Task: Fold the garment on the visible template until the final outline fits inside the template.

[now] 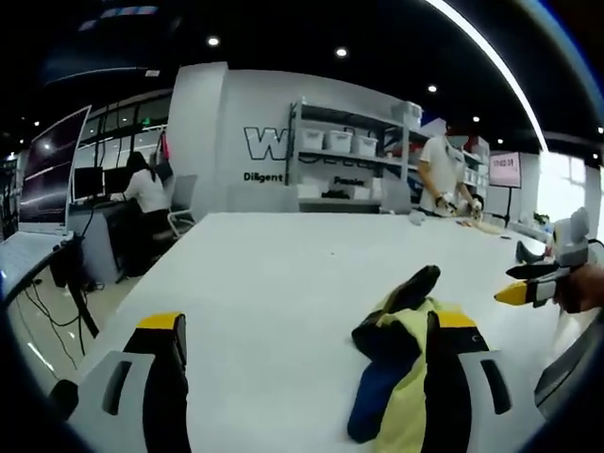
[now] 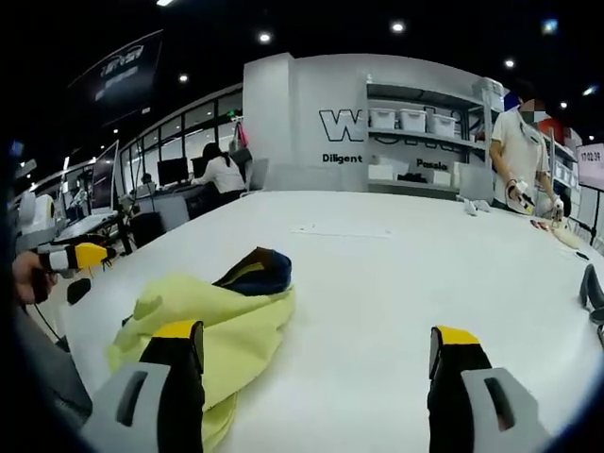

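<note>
— Where's the garment (image 2: pixel 222 316)?

— Bunched in a yellow heap with a dark blue part on top, lying on the white table (image 2: pixel 377 274). In the right gripper view it sits left of the jaws, its edge under the left jaw.

— And the grippers?

— The right gripper (image 2: pixel 316 363) is spread wide over bare table beside the garment, holding nothing. The left gripper (image 1: pixel 307 354) is spread too, the garment against its right jaw, not pinched as far as I can tell.

— What could go wrong?

— I can't make out a template near the garment, so folding could land off it. Grabbing the heap blind might catch several layers and fold it crooked.
</note>
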